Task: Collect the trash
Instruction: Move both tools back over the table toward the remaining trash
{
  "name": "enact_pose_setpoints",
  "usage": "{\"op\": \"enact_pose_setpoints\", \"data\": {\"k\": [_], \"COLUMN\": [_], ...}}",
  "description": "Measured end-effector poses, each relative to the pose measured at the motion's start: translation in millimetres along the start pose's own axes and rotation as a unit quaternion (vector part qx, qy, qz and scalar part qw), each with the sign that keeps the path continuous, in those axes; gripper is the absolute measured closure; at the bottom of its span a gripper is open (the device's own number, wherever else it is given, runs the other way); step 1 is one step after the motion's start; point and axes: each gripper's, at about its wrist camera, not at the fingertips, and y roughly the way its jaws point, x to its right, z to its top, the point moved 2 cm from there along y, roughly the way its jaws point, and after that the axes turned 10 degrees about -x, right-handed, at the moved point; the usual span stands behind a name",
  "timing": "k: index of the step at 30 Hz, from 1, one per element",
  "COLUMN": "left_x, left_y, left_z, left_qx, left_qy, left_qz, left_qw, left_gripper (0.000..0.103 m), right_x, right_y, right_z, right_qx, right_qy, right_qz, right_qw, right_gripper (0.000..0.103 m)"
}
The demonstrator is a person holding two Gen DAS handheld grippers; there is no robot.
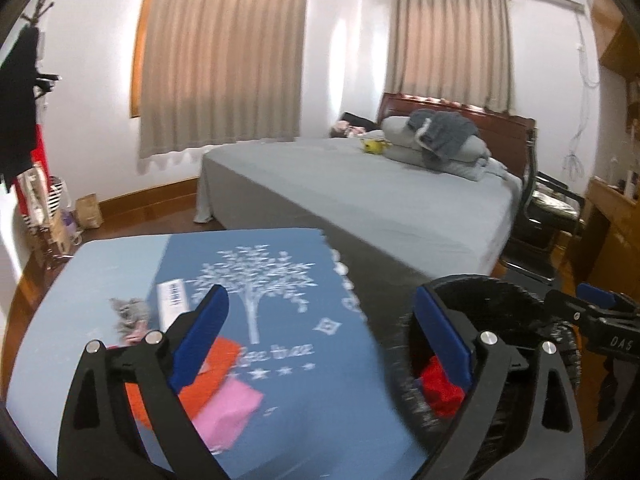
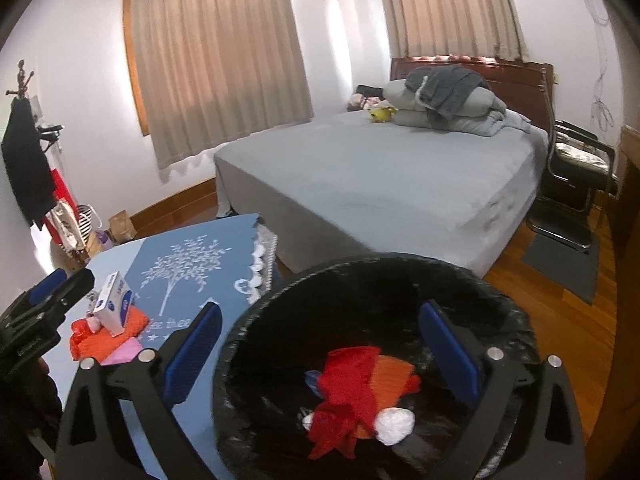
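The left gripper [image 1: 320, 344] is tilted downward over the blue tablecloth [image 1: 280, 300], its blue-padded jaws spread wide with nothing between them. The right gripper [image 2: 320, 352] also tilts downward, over the black-lined trash bin [image 2: 280, 320] that stands just beside the table; its jaws are likewise wide apart and hold nothing.

Inside the bin lie a red crumpled piece [image 2: 344, 392], an orange piece [image 2: 394, 372] touching it, and a white wad [image 2: 396, 424] at their lower edge. More trash remains on the tablecloth, well apart from the bin: an orange sheet [image 1: 216, 364] and a pink sheet [image 1: 228, 408] overlapping it, a small white and blue box [image 2: 114, 304] standing on the orange sheet, and a grey fluffy scrap [image 1: 128, 312] near it, too blurred to identify.

In the left wrist view most of the bin is hidden behind the right finger. The box's print is unreadable. The tablecloth bears a white tree [image 1: 256, 280] with cursive writing under it, too blurred to read. The right gripper's body, seen from the left, carries the letters "DAS".
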Motion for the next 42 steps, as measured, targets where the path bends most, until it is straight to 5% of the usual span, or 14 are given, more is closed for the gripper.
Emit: {"op": "enact_pose_setpoints", "data": {"k": [22,30,42], "left_x": [-180,-218,-237], "left_y": [-16,-11,0], "left_z": [-32,-35,-40], "left_qx": [-0.018,-0.026,-0.035], "left_qy": [-0.079,-0.1,-0.113], "left_qz": [0.156,0.172,0.172], "left_qw": [0.9845,0.9796,0.978], "left_gripper": [0.012,0.012,0.012], "right_x": [-182,-242,-286], "right_y": [91,123,154], "right_z": [-3,-12,-25], "right_qx": [-0.035,-0.06,-0.101], "right_qy": [-0.111,-0.147,-0.178], "right_qz": [0.106,0.134,0.15], "right_qw": [0.987,0.978,0.967], "right_gripper": [0.006,0.011,0.034]}}
